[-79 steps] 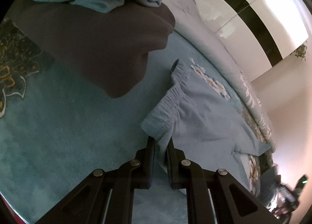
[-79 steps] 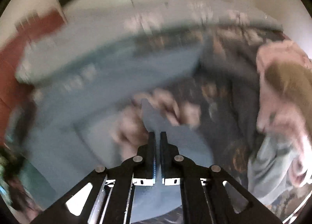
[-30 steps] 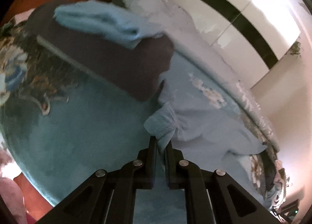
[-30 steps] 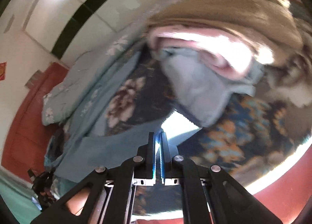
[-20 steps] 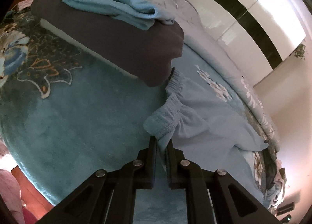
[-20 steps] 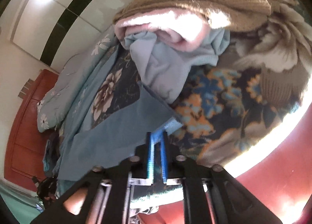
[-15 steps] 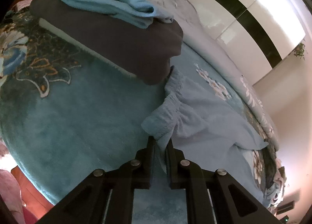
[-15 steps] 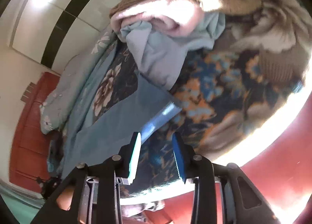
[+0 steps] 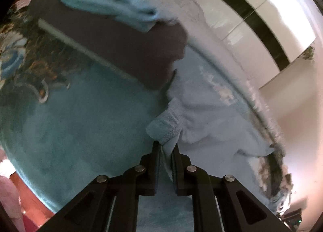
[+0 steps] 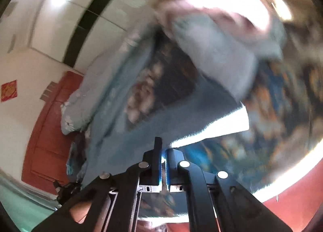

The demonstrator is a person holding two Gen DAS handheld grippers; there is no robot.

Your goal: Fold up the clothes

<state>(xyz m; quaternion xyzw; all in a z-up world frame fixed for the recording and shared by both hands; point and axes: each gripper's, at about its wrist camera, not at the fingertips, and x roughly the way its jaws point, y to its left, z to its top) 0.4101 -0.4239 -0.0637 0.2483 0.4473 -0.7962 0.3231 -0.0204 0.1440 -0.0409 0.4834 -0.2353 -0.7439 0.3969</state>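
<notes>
- Bed (image 9: 76, 131) fills both views, covered by a teal plush blanket with a dark floral border.
- Wardrobe doors (image 9: 252, 3), white with a black band, stand behind the bed in the left wrist view.
- Light blue floral duvet (image 9: 212, 36) runs along the far edge of the bed, next to the wardrobe doors.
- Dark grey folded garment (image 9: 121, 48) lies on the blanket at the upper left, with a folded light blue piece (image 9: 109, 7) resting on top of it.
- Light blue trousers (image 9: 212, 122) lie spread across the bed, the elastic waistband just beside the dark garment and the leg stretching away to the right.
- Heap of unfolded clothes (image 10: 218, 36), pale blue, pink and tan, sits on the floral part of the bed in the right wrist view; heavy blur hides its detail.
- Left tongs (image 9: 166, 149) are clenched on the bunched waistband corner of the trousers, cloth visible between the two black fingers.
- Right tongs (image 10: 164, 147) are nearly closed over the trouser hem, where a sunlit strip crosses the cloth; blur makes it impossible to tell whether the fabric is actually pinched.
</notes>
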